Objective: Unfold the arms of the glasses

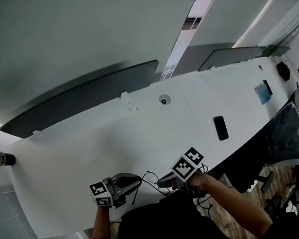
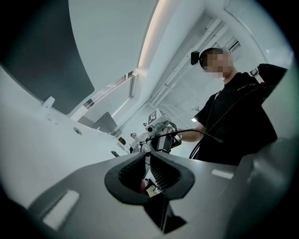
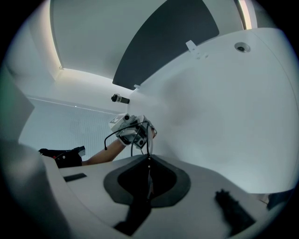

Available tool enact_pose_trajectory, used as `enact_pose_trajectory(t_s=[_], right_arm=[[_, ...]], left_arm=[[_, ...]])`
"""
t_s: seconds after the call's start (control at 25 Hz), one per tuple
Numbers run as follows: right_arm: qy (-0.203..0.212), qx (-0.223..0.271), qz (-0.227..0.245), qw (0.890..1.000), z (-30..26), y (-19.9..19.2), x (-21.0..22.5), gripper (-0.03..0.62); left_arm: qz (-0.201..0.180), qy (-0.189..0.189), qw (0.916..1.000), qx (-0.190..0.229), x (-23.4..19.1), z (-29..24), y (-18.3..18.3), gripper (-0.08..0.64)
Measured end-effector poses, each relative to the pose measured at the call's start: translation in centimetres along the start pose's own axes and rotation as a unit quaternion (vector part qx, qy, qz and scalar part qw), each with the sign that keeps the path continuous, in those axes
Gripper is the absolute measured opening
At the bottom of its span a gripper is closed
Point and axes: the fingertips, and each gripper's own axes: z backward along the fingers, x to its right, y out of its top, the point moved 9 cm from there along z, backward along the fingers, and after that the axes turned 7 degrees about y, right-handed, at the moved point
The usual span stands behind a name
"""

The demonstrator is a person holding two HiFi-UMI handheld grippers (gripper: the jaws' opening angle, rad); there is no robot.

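Thin black wire-framed glasses (image 1: 148, 176) hang in the air between my two grippers, over the near edge of the white table (image 1: 136, 136). My left gripper (image 1: 136, 181) comes in from the left. Its ribbed pads stand almost together on the frame (image 2: 146, 156). One arm of the glasses (image 2: 187, 132) sticks out past my right gripper, toward the person. My right gripper (image 1: 161, 183) meets the glasses from the right, and its jaws (image 3: 148, 161) are shut on a thin edge of the frame. The wire rim (image 3: 148, 140) runs up from them to the left gripper (image 3: 131, 128).
On the table lie a black phone (image 1: 221, 127), a round cable grommet (image 1: 164, 99) and, farther off, a blue-screened device (image 1: 262, 92). Dark partition panels (image 1: 80, 100) line the far edge. A small camera (image 1: 0, 158) sits at the left. A covered chair (image 1: 286, 136) stands at the right.
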Motion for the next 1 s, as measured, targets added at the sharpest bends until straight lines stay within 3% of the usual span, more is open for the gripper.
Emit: enact_pose_trajectory(t_s=[0.28,1.0], right_arm=[[-0.016,0.035,-0.016,0.999,0.9,-0.3,1.4,0.019],[-0.048,0.104,-0.057,0.992,3.0,-0.7,4.1,0.019]], left_arm=[[-0.026,0.002,0.9996,-0.006,0.8,-0.3,0.9,0.037],[-0.037,0.01,0.9984,-0.042,1.9,0.4,-0.8,0.031]])
